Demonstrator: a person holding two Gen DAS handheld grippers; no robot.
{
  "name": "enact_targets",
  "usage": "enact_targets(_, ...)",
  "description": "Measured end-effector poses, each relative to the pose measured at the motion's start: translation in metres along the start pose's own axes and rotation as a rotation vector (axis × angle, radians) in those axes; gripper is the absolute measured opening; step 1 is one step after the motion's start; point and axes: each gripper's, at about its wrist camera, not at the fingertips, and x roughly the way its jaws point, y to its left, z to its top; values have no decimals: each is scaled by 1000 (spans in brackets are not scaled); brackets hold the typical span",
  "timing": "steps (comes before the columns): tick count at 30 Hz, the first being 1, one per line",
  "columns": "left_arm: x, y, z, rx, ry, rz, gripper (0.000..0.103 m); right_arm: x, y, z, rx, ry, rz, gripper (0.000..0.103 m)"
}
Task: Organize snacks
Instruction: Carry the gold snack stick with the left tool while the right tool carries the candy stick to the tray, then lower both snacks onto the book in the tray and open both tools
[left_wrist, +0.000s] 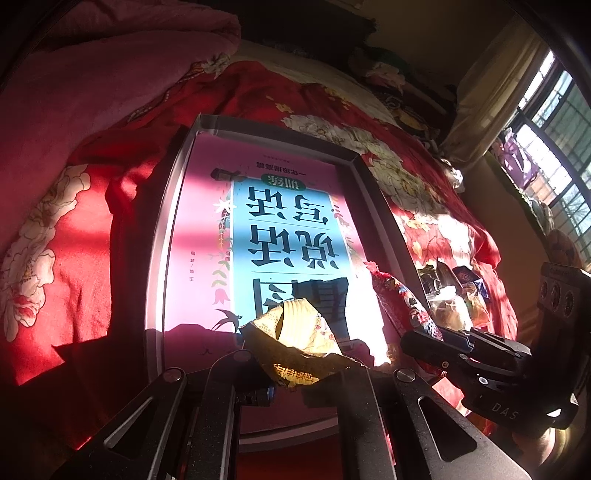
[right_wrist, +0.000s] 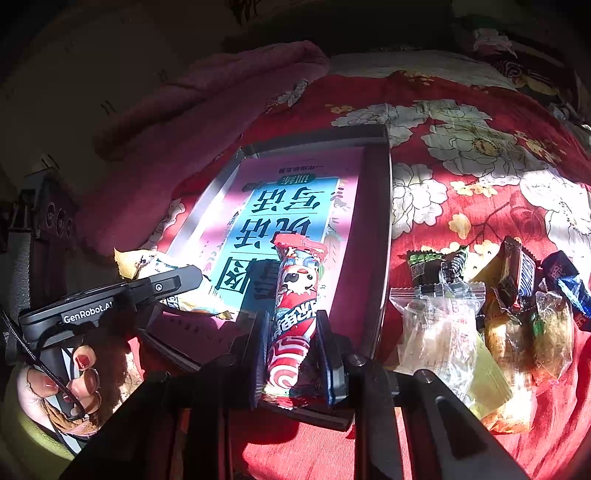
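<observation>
A bed covered by a red floral quilt (right_wrist: 461, 177) carries everything; a pink blanket (left_wrist: 92, 74) is heaped at its far left. A shallow grey-rimmed box (left_wrist: 173, 206) lies mid-quilt, a pink and blue book (left_wrist: 288, 229) flat inside it. A heap of wrapped snacks (right_wrist: 480, 314) lies on the quilt just outside the box's right edge. The right gripper (right_wrist: 291, 354) is clamped on a red panda-print snack stick (right_wrist: 295, 295), held above the box's near edge. The left gripper (left_wrist: 295, 373) is clenched on a crumpled yellow packet (left_wrist: 295, 339) over the box's near-left corner.
</observation>
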Motion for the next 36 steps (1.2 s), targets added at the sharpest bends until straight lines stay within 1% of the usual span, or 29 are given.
enact_targets(2,1,1,0,-4,4,-10,9,2,1,-1,-4,4,-5,25)
enact_targets(11,2,2,1,-5,4,-14,9,10,3,-5,-19,21,-28,25)
enact_targets(29,6,3,6,-8,-1,-11,10,6,11,-8,-92,-8,-59,25)
enact_targets(32,6,3,7,-8,-2,-8,10,5,14,-8,-99,-13,-60,26)
enact_targets(36,4,4,6,-8,-3,-3,10,4,17,-8,-107,-25,-60,31)
